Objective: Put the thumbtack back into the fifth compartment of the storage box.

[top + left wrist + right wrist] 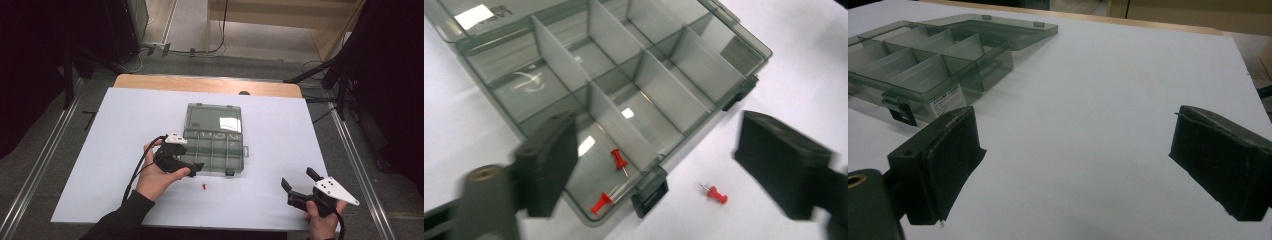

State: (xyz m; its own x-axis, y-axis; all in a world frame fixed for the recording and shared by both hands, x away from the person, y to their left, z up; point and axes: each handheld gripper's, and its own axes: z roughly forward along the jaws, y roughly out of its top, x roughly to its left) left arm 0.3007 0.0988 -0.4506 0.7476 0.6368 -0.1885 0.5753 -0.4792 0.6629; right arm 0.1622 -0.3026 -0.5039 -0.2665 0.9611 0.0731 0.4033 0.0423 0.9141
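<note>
Hovering over the near corner of the open organizer box, the left hand-held gripper is seen released, nothing clamped between its jaws. 2 red pushpins are found in the corner compartment — a 3rd pushpin is left on the desk just beside the box. The right hand-held gripper is held wide apart and empty, well away near the desk's edge.

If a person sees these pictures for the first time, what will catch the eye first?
First, the smoky clear box lying open in the middle of the white table. Next, the red pins: two in its near corner compartment, and one on the table just outside. The left tongs stand open above that corner, and the right tongs stand open and empty at the near right.
</note>
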